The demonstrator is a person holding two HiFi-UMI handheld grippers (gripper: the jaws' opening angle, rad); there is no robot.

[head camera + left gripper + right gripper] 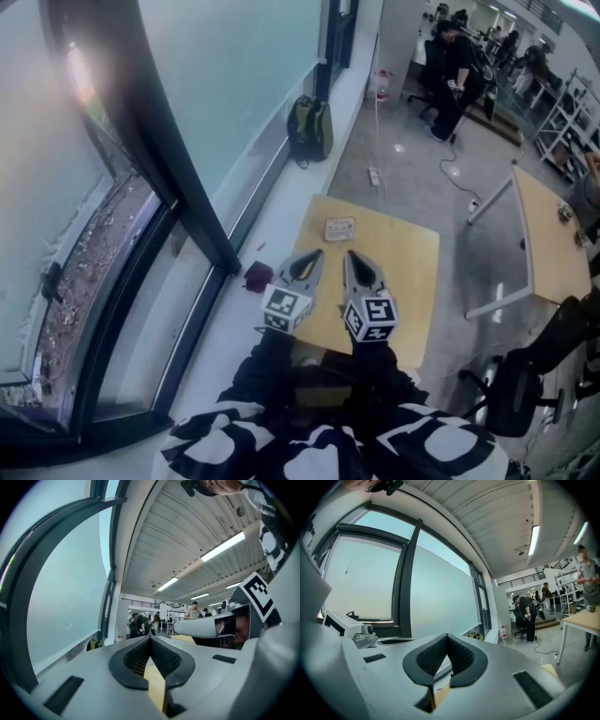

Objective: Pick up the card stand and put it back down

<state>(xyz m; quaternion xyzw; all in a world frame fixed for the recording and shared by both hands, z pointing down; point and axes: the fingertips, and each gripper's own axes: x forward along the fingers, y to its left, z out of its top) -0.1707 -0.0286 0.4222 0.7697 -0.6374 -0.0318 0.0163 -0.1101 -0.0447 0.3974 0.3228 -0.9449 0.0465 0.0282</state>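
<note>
In the head view the card stand [339, 228], a small pale rectangular piece, rests on the far part of a light wooden table [412, 281]. My left gripper [315, 257] and right gripper [351, 257] hover side by side over the table's near half, a short way in front of the stand and apart from it. The left gripper view shows its jaws [150, 638] closed tip to tip with nothing between them. The right gripper's jaws [447, 635] are likewise closed and empty. Both gripper views look out level over the room, and the stand is hidden in them.
A window wall with a dark frame [150, 141] runs along the left. A backpack [309, 128] leans by it, and a dark red object [257, 275] lies left of the table. A second table [548, 234] and a chair [516, 394] stand at the right. A person [455, 75] stands far back.
</note>
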